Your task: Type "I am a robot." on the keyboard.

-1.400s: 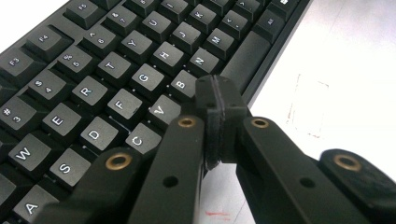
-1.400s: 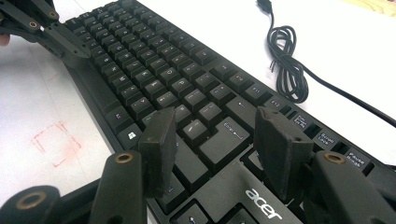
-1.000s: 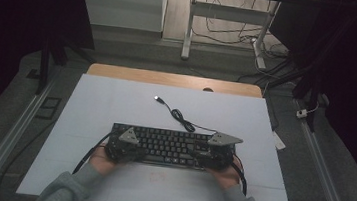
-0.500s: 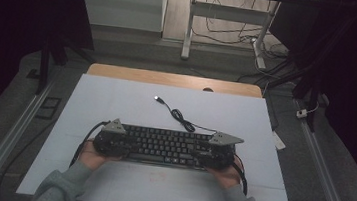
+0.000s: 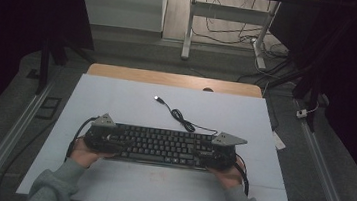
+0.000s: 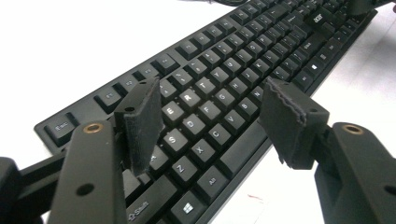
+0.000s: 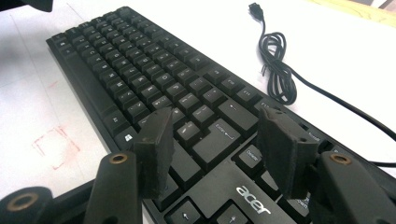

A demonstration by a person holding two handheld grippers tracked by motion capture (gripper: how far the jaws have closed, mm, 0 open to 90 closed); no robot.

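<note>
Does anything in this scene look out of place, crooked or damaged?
Nothing serious. The keyboard lies straight on the white table, keys intact. Its cable lies loosely coiled behind it, the plug unconnected. A faint red mark stains the table near the keyboard's front edge.

A black keyboard (image 5: 161, 146) with white key legends and a silver logo lay on a pale blue-white table (image 5: 131, 100). Its black cable (image 5: 182, 118) curled nearby, and a faint red square outline (image 7: 53, 147) marked the table's near edge.
</note>
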